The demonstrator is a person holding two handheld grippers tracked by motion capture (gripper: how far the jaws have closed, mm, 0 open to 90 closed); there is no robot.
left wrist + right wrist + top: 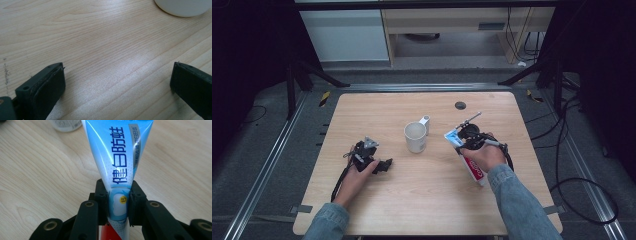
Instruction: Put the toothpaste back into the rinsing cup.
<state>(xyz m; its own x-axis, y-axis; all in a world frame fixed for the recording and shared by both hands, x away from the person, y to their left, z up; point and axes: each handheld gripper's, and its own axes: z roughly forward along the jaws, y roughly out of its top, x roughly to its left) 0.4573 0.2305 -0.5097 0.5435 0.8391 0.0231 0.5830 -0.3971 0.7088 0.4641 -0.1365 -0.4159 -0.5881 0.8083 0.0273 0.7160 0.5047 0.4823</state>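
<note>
Right of the mug (415, 137), the right gripper (119, 202) pinches a toothpaste tube (119, 157) across its middle, probably to carry it over; the left gripper (117, 82) rests wide open and empty on the table (100, 45)

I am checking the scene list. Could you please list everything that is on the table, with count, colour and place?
table: 1, light wood, centre of the high view
mug: 1, white, upright at the table's middle
tube: 1, blue and white with a red part, right of the mug, clamped in the right gripper
hole cap: 1, dark, far right part of the table
left gripper: 1, black, open, low over the table left of the mug
right gripper: 1, black, shut on the tube
</note>
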